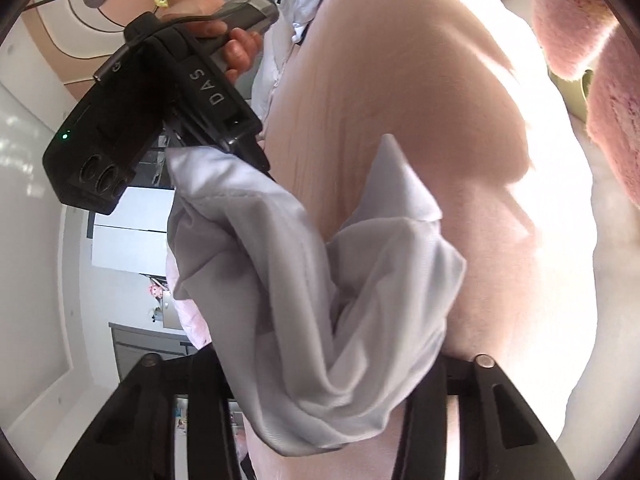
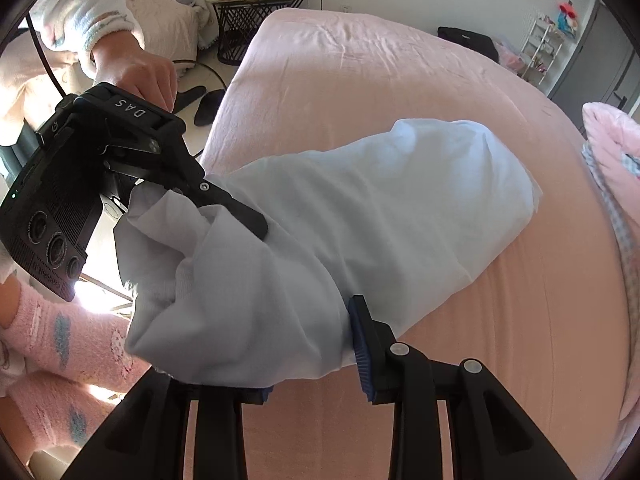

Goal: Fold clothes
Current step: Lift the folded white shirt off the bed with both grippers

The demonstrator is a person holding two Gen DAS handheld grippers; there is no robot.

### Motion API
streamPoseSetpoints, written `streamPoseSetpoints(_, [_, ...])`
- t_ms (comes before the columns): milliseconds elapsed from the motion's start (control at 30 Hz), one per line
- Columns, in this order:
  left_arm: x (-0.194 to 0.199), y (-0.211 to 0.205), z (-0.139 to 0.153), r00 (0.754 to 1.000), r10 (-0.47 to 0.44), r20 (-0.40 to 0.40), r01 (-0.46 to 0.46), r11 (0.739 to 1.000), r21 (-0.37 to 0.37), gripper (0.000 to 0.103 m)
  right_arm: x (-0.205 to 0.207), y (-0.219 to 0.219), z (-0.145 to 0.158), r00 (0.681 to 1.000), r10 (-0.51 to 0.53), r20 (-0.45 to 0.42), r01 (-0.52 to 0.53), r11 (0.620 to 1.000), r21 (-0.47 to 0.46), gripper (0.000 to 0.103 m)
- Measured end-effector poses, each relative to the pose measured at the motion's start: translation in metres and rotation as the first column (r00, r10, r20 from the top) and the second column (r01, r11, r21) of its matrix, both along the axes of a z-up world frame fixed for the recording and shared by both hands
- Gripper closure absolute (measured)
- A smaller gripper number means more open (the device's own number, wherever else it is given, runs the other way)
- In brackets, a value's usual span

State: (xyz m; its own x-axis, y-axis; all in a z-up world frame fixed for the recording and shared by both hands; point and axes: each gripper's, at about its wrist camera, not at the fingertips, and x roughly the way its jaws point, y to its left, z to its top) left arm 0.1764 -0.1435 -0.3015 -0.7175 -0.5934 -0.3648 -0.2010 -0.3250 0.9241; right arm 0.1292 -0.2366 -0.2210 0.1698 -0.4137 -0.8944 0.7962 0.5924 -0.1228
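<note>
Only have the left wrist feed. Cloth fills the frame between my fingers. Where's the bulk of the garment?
Observer: In the right wrist view, most of the garment lies bunched on the pink bed sheet. Only the near end is lifted.
Operator: How does my left gripper look from outside?
Observer: The left gripper is clamped on a gathered edge, with its upper finger pressing on top of the cloth.
Operator: Anything on the floor by the bed?
Observer: Dark slippers lie on the floor beside the bed, apart from the garment.
</note>
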Motion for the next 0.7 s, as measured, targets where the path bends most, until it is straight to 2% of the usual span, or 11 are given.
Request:
streamPoseSetpoints(100, [-0.011,-0.011,0.015,0.998,0.056,0.030,-0.060,0.987,0.151,0.073,0.006,0.002,-0.006,0.998,0.016,-0.062,-0.016,1.000,0.002,0.068])
streamPoseSetpoints(233, [-0.028,-0.031,0.038,0.989,0.127,0.073,-0.145,0.922,0.358,0.073,0.007,0.004,-0.006,0.992,0.042,-0.117,-0.043,0.999,-0.012,0.065])
streamPoseSetpoints(300, [-0.035,-0.038,0.043,0.983,0.161,0.084,-0.181,0.890,0.418,0.072,0.004,0.007,-0.002,0.989,0.036,-0.141,-0.042,0.999,-0.035,0.055])
streamPoseSetpoints(367, [-0.039,-0.042,0.047,0.977,0.195,0.090,-0.214,0.860,0.464,0.072,-0.002,0.011,0.003,0.987,0.026,-0.156,-0.036,0.998,-0.061,0.041])
streamPoseSetpoints(400, [-0.040,-0.044,0.049,0.973,0.209,0.094,-0.228,0.845,0.483,0.072,-0.005,0.014,0.006,0.987,0.019,-0.159,-0.031,0.997,-0.074,0.038])
streamPoseSetpoints(567, [-0.048,-0.052,0.057,0.953,0.277,0.121,-0.295,0.763,0.575,0.072,-0.014,0.028,0.014,0.987,0.004,-0.162,-0.020,0.994,-0.103,0.035])
streamPoseSetpoints(700, [-0.054,-0.059,0.063,0.933,0.328,0.148,-0.343,0.686,0.641,0.072,-0.007,0.040,0.006,0.967,0.044,-0.252,-0.077,0.989,-0.125,0.034])
